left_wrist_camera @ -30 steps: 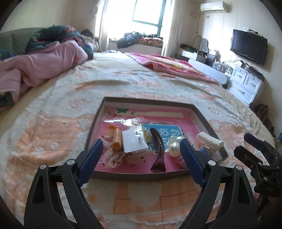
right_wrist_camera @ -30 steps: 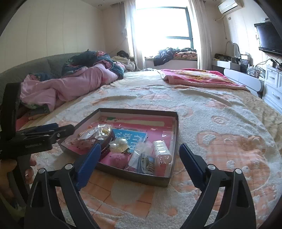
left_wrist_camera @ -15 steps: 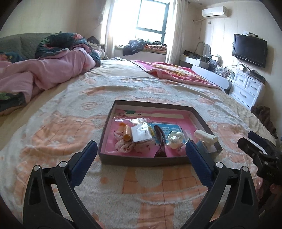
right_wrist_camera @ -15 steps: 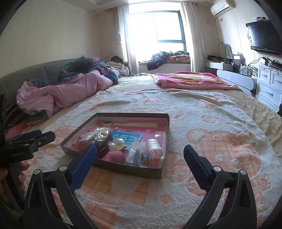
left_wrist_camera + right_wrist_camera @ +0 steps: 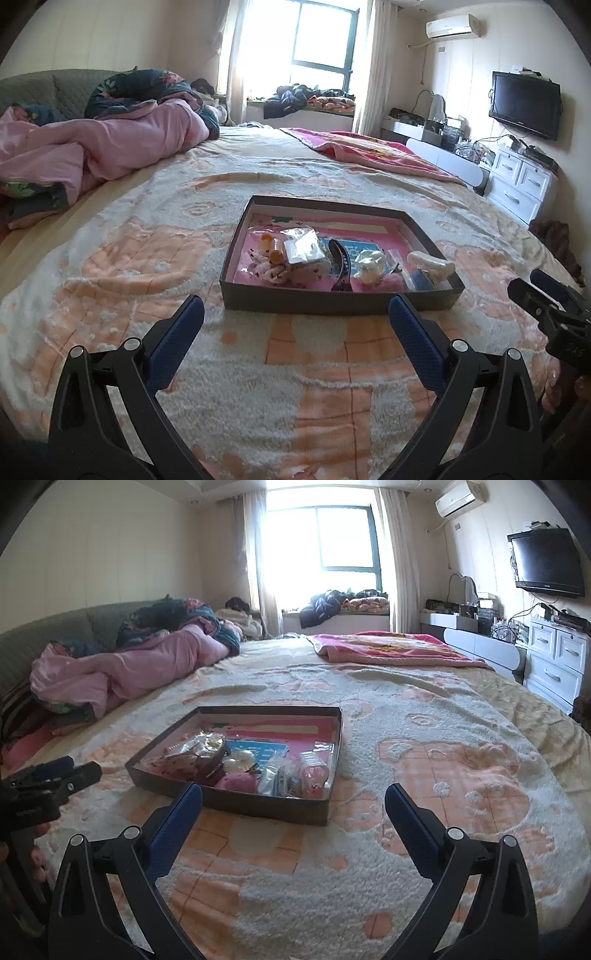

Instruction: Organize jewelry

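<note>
A shallow grey box (image 5: 325, 301) (image 5: 236, 803) with a pink floor lies on the bed. Inside are small clear bags (image 5: 301, 247), an orange hair roller (image 5: 276, 255), a dark hair claw (image 5: 341, 266) and a white clip (image 5: 430, 263), plus other small pieces. My left gripper (image 5: 295, 325) hangs open over the blanket just short of the box's near wall, nothing between its blue pads. My right gripper (image 5: 293, 805) is also open and empty, near the box's right corner. Each gripper's tip shows at the edge of the other's view.
The bed carries a peach and cream fleece blanket (image 5: 184, 266). A pink quilt (image 5: 110, 147) is heaped at the far left, a pink blanket (image 5: 388, 646) at the far right. White drawers (image 5: 554, 661) and a wall TV (image 5: 546, 563) stand on the right.
Both grippers have drawn back from the box, which now looks smaller and farther. Their jaws stand a little wider than before. Nothing in the box has shifted.
</note>
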`<action>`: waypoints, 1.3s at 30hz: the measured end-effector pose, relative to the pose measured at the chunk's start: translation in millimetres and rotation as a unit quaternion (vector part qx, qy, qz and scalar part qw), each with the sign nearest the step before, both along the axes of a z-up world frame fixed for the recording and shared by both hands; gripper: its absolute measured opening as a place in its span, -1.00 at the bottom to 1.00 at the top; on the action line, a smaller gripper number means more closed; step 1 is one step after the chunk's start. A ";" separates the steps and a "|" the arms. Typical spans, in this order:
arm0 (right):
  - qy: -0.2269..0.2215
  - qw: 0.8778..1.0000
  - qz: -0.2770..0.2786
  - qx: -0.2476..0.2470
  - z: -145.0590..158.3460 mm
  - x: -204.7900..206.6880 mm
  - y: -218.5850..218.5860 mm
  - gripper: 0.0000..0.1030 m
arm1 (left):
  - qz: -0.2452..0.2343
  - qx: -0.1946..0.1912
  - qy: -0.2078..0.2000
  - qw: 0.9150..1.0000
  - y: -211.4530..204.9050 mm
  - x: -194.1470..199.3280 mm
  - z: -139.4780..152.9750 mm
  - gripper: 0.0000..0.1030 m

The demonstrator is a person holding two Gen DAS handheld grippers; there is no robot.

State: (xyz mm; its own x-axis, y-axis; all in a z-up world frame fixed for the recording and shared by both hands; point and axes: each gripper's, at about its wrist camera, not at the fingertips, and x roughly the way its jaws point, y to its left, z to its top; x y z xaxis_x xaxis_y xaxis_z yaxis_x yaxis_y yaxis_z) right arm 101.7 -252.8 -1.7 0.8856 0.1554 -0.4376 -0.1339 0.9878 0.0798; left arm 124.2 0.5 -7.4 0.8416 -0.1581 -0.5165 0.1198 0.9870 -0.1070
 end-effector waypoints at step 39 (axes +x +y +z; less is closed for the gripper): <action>-0.107 0.992 -0.063 -0.017 -12.7 -17.3 0.0 0.87 | 0.004 0.008 -0.078 0.997 -13.5 -17.0 -6.8 0.78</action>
